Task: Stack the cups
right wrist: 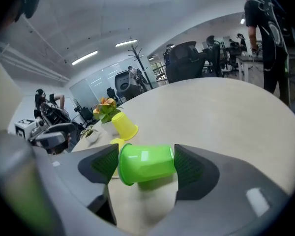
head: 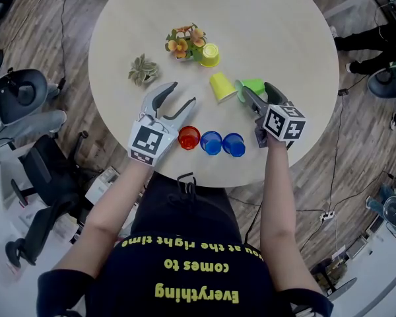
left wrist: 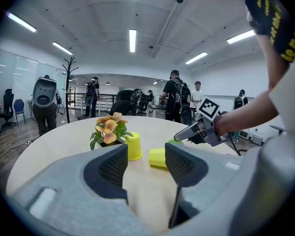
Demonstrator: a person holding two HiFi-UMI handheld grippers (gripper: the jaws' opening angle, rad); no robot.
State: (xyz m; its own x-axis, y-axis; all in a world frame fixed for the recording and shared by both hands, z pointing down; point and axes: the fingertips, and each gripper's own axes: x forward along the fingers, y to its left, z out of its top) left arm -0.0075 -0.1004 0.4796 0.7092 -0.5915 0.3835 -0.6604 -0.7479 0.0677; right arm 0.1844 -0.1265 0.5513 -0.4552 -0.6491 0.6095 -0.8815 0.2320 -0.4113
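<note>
A green cup (right wrist: 146, 163) lies on its side on the round table (head: 277, 32), between the jaws of my right gripper (right wrist: 145, 167), whose pads do not press it. In the head view that green cup (head: 253, 84) sits at the tips of the right gripper (head: 255, 92). A yellow cup (head: 221, 86) lies tipped just left of it, and another yellow cup (head: 210, 55) stands upside down by the flowers. A red cup (head: 189, 137) and two blue cups (head: 211, 142) (head: 233, 144) stand in a row near the front edge. My left gripper (head: 182, 92) is open and holds nothing, left of the red cup.
A small pot of orange flowers (head: 183, 41) and a little succulent (head: 144, 69) stand on the far left part of the table. Office chairs (head: 26, 98) stand on the floor to the left. People stand in the background of the left gripper view.
</note>
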